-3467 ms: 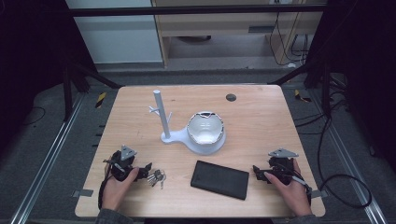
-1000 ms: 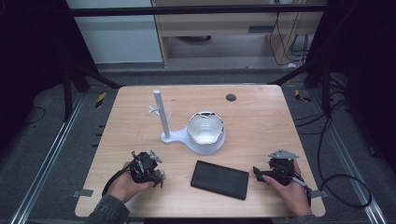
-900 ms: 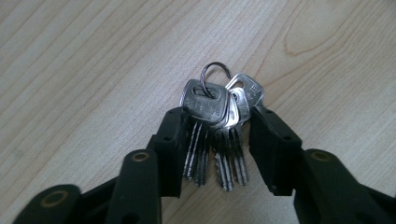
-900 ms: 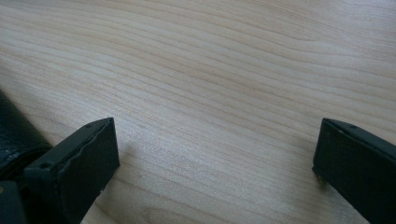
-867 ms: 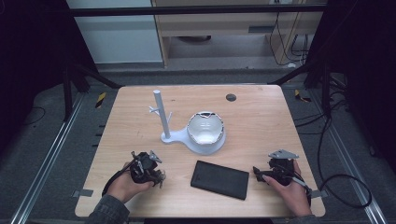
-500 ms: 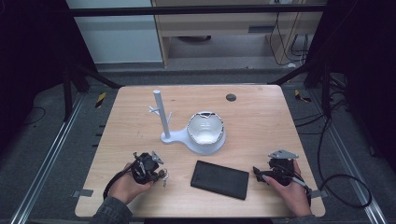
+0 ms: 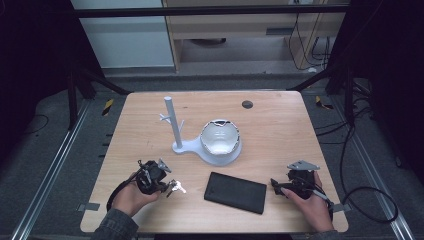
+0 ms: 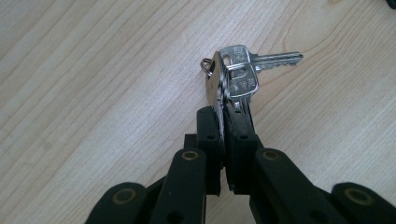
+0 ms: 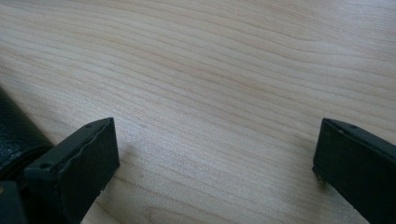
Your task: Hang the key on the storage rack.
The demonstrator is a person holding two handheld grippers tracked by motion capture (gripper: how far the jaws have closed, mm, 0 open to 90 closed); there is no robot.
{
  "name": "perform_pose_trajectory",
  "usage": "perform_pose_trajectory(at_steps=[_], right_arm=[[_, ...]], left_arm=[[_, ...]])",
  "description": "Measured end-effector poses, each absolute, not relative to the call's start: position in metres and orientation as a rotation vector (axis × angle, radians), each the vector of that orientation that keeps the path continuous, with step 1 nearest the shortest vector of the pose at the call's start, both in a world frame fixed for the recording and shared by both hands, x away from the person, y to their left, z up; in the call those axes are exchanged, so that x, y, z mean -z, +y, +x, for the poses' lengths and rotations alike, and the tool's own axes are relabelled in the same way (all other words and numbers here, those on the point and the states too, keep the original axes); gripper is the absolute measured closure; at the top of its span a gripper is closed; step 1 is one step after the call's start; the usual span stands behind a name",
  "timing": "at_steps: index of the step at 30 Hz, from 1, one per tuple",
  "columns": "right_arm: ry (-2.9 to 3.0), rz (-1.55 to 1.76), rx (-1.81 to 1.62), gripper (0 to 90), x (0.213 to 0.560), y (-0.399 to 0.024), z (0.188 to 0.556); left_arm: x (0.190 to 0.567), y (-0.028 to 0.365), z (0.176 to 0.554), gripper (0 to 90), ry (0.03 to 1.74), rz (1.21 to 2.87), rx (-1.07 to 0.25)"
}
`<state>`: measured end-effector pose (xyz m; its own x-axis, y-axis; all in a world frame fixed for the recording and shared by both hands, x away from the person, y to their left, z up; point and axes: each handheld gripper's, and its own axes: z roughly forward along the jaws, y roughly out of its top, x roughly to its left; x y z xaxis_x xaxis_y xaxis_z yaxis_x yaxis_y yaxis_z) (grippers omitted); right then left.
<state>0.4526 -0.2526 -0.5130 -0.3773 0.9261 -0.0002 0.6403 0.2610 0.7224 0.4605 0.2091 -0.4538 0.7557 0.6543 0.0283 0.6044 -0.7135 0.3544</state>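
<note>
Partly hidden items first. Bunch of keys (image 8: 233, 77): lower ends of the key heads covered by the two black jaws of the left gripper (image 8: 223, 122), which are pressed together on them; exact key count cannot be told, since the blades overlap, though at least two heads and one split ring show. In the high view the keys (image 7: 175, 187) are a small bright cluster just off the gripper's tip, above the near-left part of the wooden table (image 7: 280, 125). Black case (image 9: 16, 135): one, cut off at the left edge of the right gripper view, touching or just beside the left jaw; in the high view it (image 7: 235, 192) lies flat between the two hands. Right gripper (image 9: 215, 158): one, jaws spread wide over bare wood, nothing between them.

White stand (image 7: 172, 127): one upright post with short pegs, joined at its base to one white bowl (image 7: 220, 140), mid-table. Dark round spot (image 7: 247, 104): one, near the far edge, too small to identify. Hands: two, a left hand (image 7: 131, 196) and a right hand (image 7: 312, 202).
</note>
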Motion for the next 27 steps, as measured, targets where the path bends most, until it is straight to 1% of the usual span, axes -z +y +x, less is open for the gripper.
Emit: perform_pose_trajectory(at_steps=[8, 13, 14, 15, 20, 21, 27], right_arm=[[2.112, 1.413, -0.898, 0.4, 0.513, -0.252, 0.453], [2.112, 1.413, -0.898, 0.4, 0.513, -0.252, 0.453], [2.112, 1.413, -0.898, 0.4, 0.513, -0.252, 0.453], [2.112, 1.413, -0.898, 0.4, 0.513, -0.252, 0.453], [2.113, 1.412, -0.898, 0.4, 0.513, -0.253, 0.453], [2.113, 1.412, -0.898, 0.4, 0.513, -0.253, 0.453], [2.115, 1.409, -0.898, 0.4, 0.513, -0.253, 0.453]], left_arm=[[0.428, 0.216, 0.456, 85.6, 0.954, 2.593, -0.249], [0.406, 0.219, 0.456, 85.7, 0.936, 2.576, -0.284], [0.397, 0.221, 0.457, 85.7, 0.931, 2.573, -0.298], [0.397, 0.221, 0.457, 85.7, 0.931, 2.573, -0.298], [0.367, 0.225, 0.459, 85.7, 0.925, 2.535, -0.334], [0.367, 0.225, 0.459, 85.7, 0.925, 2.535, -0.334], [0.34, 0.227, 0.464, 85.7, 0.918, 2.517, -0.368]])
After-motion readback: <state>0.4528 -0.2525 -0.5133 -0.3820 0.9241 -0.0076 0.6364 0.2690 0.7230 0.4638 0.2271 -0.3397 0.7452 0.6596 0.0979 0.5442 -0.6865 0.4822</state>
